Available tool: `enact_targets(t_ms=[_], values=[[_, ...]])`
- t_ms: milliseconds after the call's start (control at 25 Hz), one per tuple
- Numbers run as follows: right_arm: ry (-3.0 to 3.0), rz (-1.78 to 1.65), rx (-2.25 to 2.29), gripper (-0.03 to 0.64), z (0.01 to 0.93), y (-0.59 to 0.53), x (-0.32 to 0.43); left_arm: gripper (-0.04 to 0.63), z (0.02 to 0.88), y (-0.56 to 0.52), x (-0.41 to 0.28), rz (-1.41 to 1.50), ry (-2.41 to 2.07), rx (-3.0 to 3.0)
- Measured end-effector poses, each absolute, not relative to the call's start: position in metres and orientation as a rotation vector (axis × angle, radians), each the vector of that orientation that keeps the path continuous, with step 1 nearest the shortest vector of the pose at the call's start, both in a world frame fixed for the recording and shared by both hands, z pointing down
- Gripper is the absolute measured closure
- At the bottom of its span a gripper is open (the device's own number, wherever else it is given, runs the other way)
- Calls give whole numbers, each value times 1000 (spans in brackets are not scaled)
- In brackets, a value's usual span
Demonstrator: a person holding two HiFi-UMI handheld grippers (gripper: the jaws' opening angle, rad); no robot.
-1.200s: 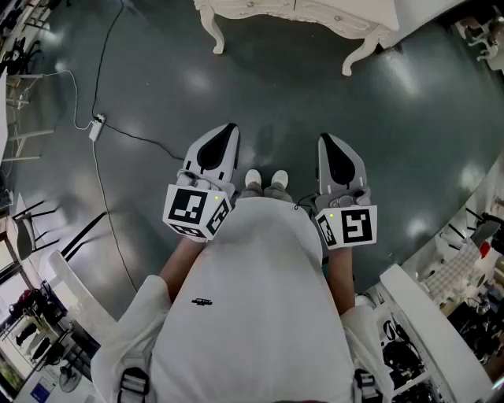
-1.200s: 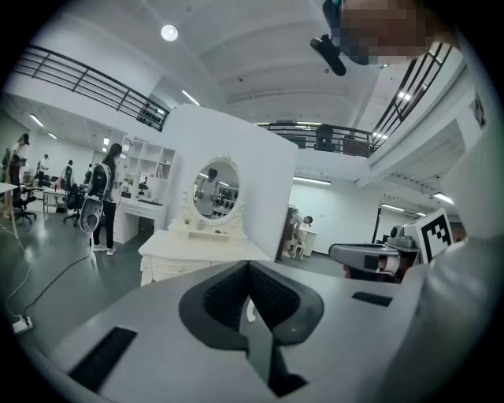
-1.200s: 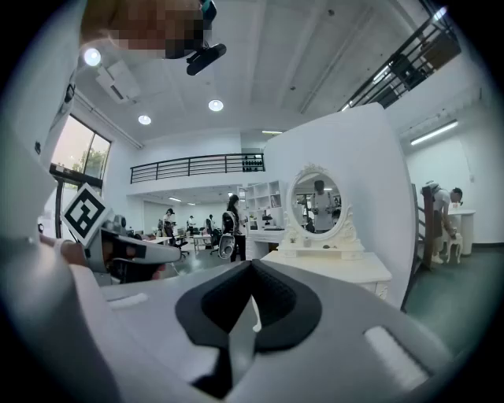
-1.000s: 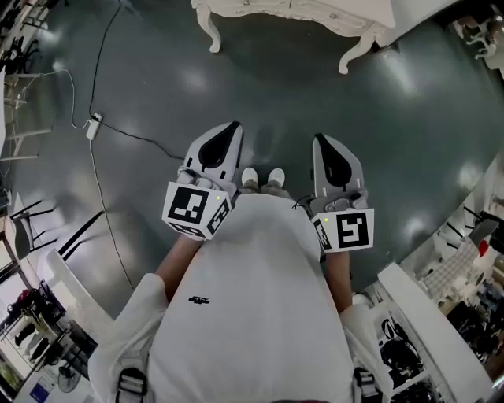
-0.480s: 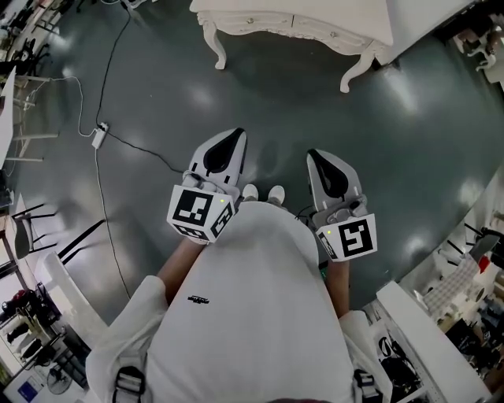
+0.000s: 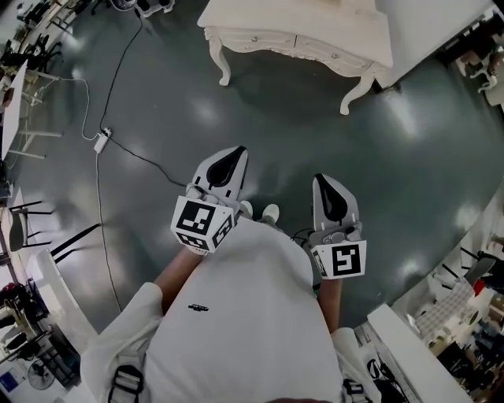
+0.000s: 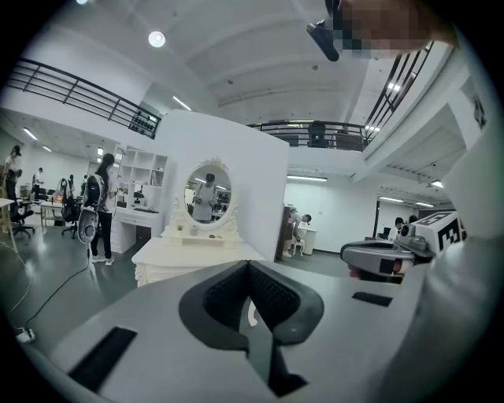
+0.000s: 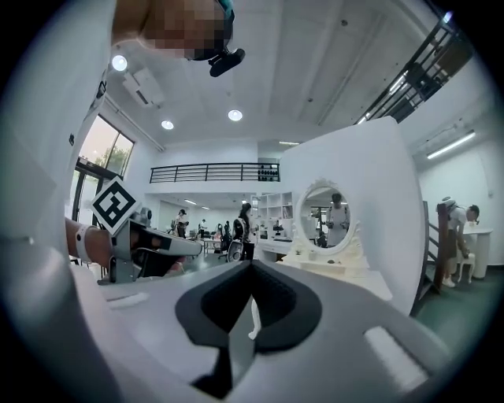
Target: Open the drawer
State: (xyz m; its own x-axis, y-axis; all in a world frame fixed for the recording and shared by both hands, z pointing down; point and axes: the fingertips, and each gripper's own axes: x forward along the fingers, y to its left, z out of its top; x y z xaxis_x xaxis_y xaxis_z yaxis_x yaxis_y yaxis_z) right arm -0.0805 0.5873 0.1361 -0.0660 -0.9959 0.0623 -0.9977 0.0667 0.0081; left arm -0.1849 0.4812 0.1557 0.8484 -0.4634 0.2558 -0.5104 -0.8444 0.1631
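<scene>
My left tool (image 6: 234,154) and right tool (image 6: 324,184) both have jaws together, empty, side by side; the white worktop (image 6: 315,22) with its drawer (image 6: 253,39) stands far ahead.

Table (image 6: 315,24) cut off above; drawer (image 6: 261,40) tiny, perhaps shut.

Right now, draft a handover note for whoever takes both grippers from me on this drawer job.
Left gripper: jaws shut, nothing between them, held out in front of the body.
Right gripper: the same, alongside it.
The white carved dressing table with an oval mirror stands ahead across the dark grey floor, apart from both grippers. Its drawer fronts look closed.
Done: nothing on the drawer.
Left: walk up, open one gripper, grip a drawer, pull.
</scene>
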Motion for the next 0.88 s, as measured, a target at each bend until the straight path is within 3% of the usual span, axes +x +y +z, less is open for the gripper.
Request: enact_targets(t_ms=[880], values=[[-2434, 164, 2201, 606, 137, 577, -53, 586, 167, 484, -210, 248, -963, 2697]])
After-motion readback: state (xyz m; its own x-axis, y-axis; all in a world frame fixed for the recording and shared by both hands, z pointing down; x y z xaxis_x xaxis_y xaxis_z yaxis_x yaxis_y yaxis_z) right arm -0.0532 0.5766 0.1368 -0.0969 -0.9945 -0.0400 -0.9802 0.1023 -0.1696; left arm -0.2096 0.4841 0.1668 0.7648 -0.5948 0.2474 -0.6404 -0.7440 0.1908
